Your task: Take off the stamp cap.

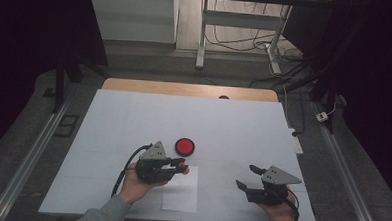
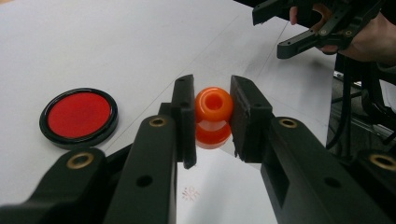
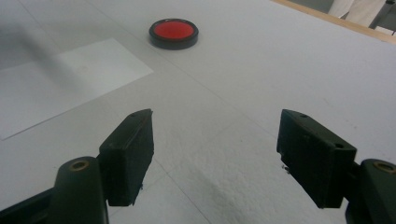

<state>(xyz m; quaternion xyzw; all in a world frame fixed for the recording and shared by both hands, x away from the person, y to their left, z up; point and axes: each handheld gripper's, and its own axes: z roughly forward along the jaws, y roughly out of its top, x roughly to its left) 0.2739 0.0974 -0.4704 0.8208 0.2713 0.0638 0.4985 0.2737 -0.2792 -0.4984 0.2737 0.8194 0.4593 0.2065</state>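
A small orange spool-shaped piece (image 2: 213, 116) sits clamped between the pads of my left gripper (image 2: 212, 119), which is shut on it. In the high view that left gripper (image 1: 180, 166) hovers over the white sheet of paper (image 1: 181, 197), the orange piece (image 1: 182, 167) showing at its tips. A round red disc in a black rim (image 1: 185, 146) lies flat on the table just beyond it; the same disc (image 2: 78, 116) lies left of the jaws, and the disc (image 3: 173, 32) is far ahead in the right gripper view. My right gripper (image 1: 246, 177) is open with nothing between its fingers (image 3: 128, 156).
The white tabletop (image 1: 233, 127) has a wooden strip (image 1: 190, 88) along its far edge. Beyond it stand desk legs (image 1: 202, 35) and loose cables (image 1: 286, 59) on the floor. Metal rails (image 1: 32, 153) run along both sides of the table.
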